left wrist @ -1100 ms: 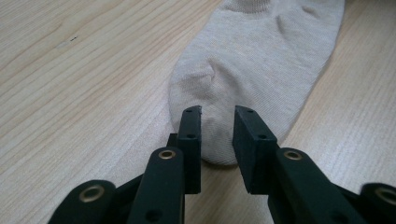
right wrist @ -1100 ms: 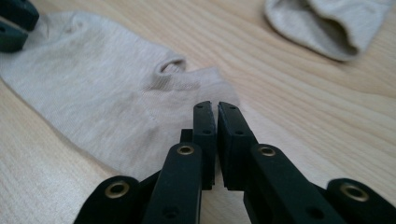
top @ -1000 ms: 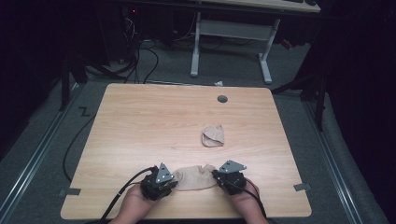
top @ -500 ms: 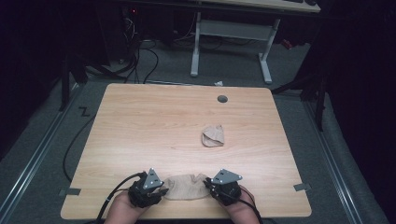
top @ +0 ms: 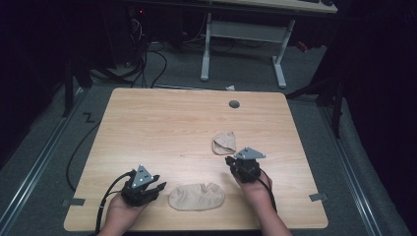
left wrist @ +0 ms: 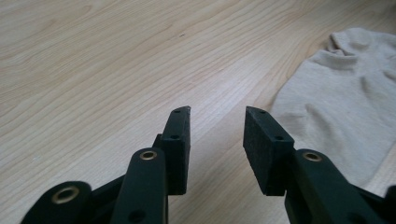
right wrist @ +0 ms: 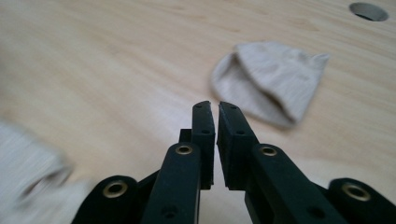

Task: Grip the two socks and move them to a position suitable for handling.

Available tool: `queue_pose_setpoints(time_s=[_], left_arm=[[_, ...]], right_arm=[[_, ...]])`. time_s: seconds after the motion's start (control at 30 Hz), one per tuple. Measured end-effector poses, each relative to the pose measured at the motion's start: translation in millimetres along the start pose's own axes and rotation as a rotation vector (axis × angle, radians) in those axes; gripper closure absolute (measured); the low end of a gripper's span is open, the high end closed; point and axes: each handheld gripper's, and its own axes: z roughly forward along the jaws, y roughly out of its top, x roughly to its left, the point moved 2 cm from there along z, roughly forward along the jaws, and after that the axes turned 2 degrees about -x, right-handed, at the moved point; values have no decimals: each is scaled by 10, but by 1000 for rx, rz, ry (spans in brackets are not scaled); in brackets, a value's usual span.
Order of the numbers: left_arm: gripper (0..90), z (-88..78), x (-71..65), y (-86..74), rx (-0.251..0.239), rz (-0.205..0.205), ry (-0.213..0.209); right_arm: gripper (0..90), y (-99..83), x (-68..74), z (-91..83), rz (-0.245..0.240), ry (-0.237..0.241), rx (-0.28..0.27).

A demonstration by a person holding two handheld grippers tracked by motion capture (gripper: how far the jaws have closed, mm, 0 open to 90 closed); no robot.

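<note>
Socks: flat sock released; left tongs wide, right tongs nearly closed, empty. Next, grab folded sock at eleven o'clock.

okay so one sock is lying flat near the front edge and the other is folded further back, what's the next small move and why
Probably open the right gripper and ease it forward onto the folded sock. Its jaws have just been closing with nothing between them and already point at that sock. The flat sock lies laid out, and the left gripper beside it has been opening with nothing held, so the folded one looks next.
</note>
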Motion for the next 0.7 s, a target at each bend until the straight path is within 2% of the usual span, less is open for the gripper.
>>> queue_pose_setpoints(time_s=[0.07,0.1,0.13,0.2,0.33,0.37,0.53,0.7], left_arm=[[616,-6,6,5,-6,-3,1],[617,-6,6,5,-6,-3,1],[622,-14,4,10,-7,3,4],[626,-16,0,7,-6,6,-1],[623,1,-11,-4,3,14,-2],[620,3,-12,-5,5,16,-2],[617,13,-13,-16,12,20,0],[608,26,-9,-23,17,19,-1]], right_arm=[[875,98,-94,134,16,-12,22],[875,98,-94,134,16,-12,22],[874,182,-183,265,24,-31,46],[873,244,-273,382,32,-50,71],[872,285,-403,561,38,-90,115],[872,277,-425,610,26,-106,133],[872,203,-430,725,9,-95,189],[872,106,-263,650,-32,-55,168]])
